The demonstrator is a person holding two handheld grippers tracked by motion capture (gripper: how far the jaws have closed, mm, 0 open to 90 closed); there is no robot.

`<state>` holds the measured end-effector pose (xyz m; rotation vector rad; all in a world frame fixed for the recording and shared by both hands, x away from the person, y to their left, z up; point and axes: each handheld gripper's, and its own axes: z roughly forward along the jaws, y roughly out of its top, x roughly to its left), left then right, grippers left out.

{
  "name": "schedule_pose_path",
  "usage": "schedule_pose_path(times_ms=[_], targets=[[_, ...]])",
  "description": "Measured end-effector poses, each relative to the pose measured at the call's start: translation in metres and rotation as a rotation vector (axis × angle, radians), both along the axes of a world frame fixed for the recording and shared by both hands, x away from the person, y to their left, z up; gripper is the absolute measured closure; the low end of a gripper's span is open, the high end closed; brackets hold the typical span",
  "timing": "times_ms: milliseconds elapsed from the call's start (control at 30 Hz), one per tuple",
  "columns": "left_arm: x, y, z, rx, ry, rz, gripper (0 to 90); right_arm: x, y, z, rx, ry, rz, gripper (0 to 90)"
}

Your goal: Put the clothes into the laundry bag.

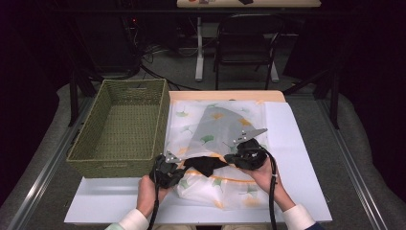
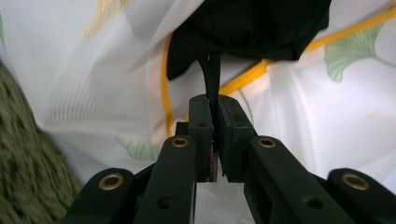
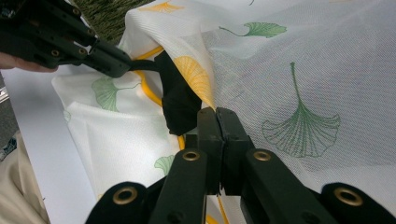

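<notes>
A black cloth (image 1: 206, 164) hangs stretched between my two grippers over a sheer white fabric (image 1: 184, 122) printed with green and orange ginkgo leaves. My left gripper (image 1: 183, 168) is shut on a thin edge of the black cloth (image 2: 252, 28), which rises straight out of the closed jaws (image 2: 213, 105). My right gripper (image 1: 227, 158) is shut at the cloth's other end. In the right gripper view the black cloth (image 3: 177, 102) runs into the closed jaws (image 3: 216, 112) beside a fold of the sheer fabric (image 3: 299, 70). The left gripper (image 3: 119, 65) shows beyond, pulling the cloth taut.
A green woven basket (image 1: 103, 167) stands at the left, close to my left hand. A grey panel (image 1: 218, 127) lies on the sheer fabric. Everything rests on a white board (image 1: 297, 158). A black chair (image 1: 244, 43) stands beyond the table.
</notes>
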<state>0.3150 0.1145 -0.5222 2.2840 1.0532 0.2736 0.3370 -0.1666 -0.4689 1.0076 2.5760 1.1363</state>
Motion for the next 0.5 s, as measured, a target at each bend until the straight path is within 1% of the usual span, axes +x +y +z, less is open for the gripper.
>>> schedule_pose_path(times_ms=[33,67,100,133,167,200,267,300,333,367,467,500], targets=[[0.000,0.000,0.000,0.000,0.000,0.000,84.7,0.000,0.000,0.000,-0.001,0.000,0.000,89.3],[0.005,-0.004,0.003,-0.005,0.019,-0.009,84.5,0.000,0.000,0.000,0.000,0.000,0.001,89.3],[0.007,-0.004,0.005,-0.008,0.028,-0.022,84.4,0.000,0.000,0.000,0.000,0.000,0.000,89.3],[0.009,-0.005,0.006,0.000,0.037,-0.031,84.3,0.000,-0.001,0.000,0.000,-0.001,-0.001,89.3],[0.009,-0.005,0.006,0.000,0.037,-0.031,84.1,0.000,-0.001,0.000,-0.001,-0.001,0.001,89.3],[0.010,-0.007,0.006,0.013,0.044,-0.037,83.9,0.000,-0.001,0.000,0.001,-0.001,-0.002,89.3],[0.012,-0.006,0.002,0.028,0.078,-0.035,81.8,0.000,-0.001,0.000,0.000,-0.001,-0.001,89.3],[0.012,-0.006,0.002,0.028,0.078,-0.035,80.3,0.000,-0.001,0.000,0.000,-0.001,-0.001,89.3],[0.013,-0.004,-0.001,0.040,0.100,-0.036,79.5,0.000,-0.001,0.000,-0.002,-0.002,0.000,89.3],[0.014,-0.003,-0.003,0.049,0.107,-0.038,78.1,0.000,-0.001,0.001,0.000,-0.003,0.001,89.3],[0.015,-0.002,-0.004,0.050,0.118,-0.032,73.5,0.000,-0.001,0.001,-0.001,-0.004,0.000,89.3],[0.015,-0.002,-0.005,0.041,0.117,-0.029,72.8,0.000,-0.001,0.001,-0.002,-0.002,0.001,89.3]])
